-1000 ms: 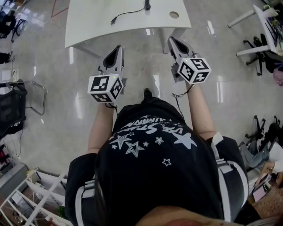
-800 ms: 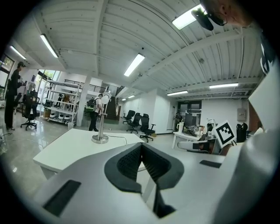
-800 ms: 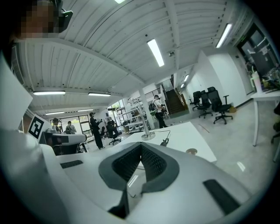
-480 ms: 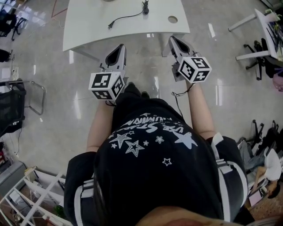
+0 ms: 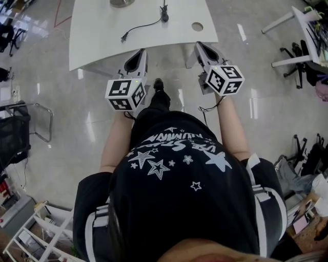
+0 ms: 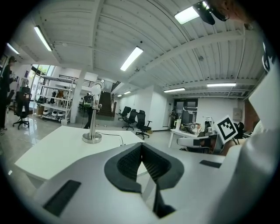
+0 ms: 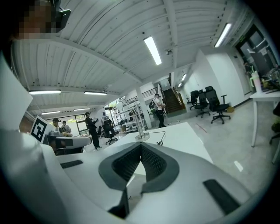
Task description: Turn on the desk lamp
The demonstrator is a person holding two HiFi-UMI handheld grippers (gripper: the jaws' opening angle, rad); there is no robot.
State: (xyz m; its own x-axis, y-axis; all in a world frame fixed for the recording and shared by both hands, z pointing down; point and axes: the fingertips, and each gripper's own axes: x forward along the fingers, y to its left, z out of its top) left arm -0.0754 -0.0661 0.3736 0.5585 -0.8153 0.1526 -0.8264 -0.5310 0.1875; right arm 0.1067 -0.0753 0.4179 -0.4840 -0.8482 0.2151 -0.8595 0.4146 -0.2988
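Note:
The desk lamp has a round metal base [image 5: 121, 2] at the far edge of the white table [image 5: 102, 36]. In the left gripper view its base [image 6: 92, 138] and upright pole [image 6: 93, 111] stand ahead to the left. In the right gripper view the lamp [image 7: 140, 127] is far ahead. Its black cable [image 5: 146, 23] ends in a loose plug [image 5: 123, 37] on the tabletop. My left gripper [image 5: 137, 56] and right gripper [image 5: 201, 47] hover over the floor just short of the table's near edge. Both are shut and hold nothing.
A round cable hole [image 5: 197, 26] is in the table's right part. Office chairs [image 6: 139, 123] and more desks [image 6: 192, 133] stand beyond. People [image 7: 92, 129] stand by shelving at the far side. A white desk [image 5: 302, 25] is at the right, a black chair [image 5: 15, 128] at the left.
The table has come closer and lower in the head view, and the lamp base now shows at the top edge. Both grippers stay shut and level in front of the body.

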